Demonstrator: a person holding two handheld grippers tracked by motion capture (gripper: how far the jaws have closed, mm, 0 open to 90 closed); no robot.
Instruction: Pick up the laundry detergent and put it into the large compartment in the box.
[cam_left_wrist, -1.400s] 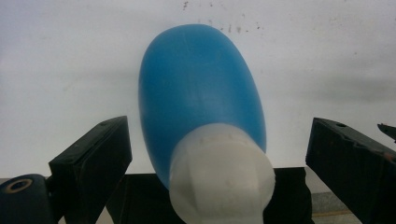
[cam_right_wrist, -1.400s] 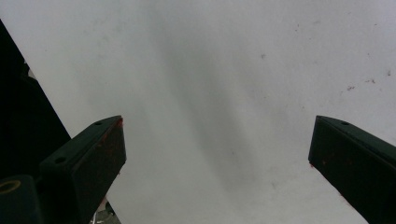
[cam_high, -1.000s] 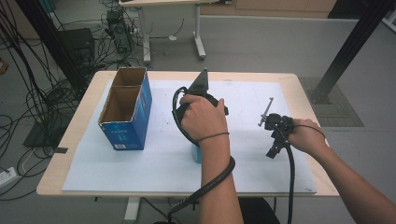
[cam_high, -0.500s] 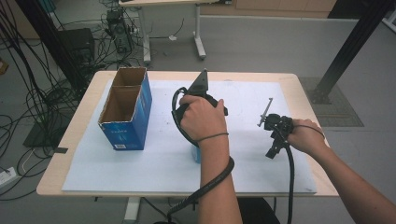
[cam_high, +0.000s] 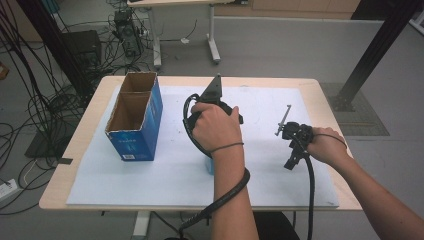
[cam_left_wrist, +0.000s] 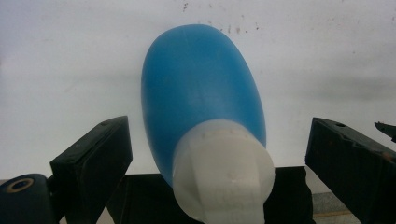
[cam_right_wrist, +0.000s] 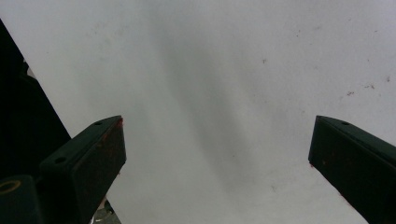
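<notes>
Blue plastic bottle (cam_left_wrist: 201, 98) with a white cap (cam_left_wrist: 223, 172) lies on the white table cover (cam_high: 165, 175), cap end toward the left gripper (cam_left_wrist: 219, 154). Jaws of that gripper stand wide apart, one on each side of the bottle, neither touching it (in the high view the hand hides most of the bottle). Right gripper (cam_right_wrist: 217, 154) hovers over bare cover, jaws also spread, holding nothing. An open blue cardboard box (cam_high: 134, 120) stands well apart at the table's left.
</notes>
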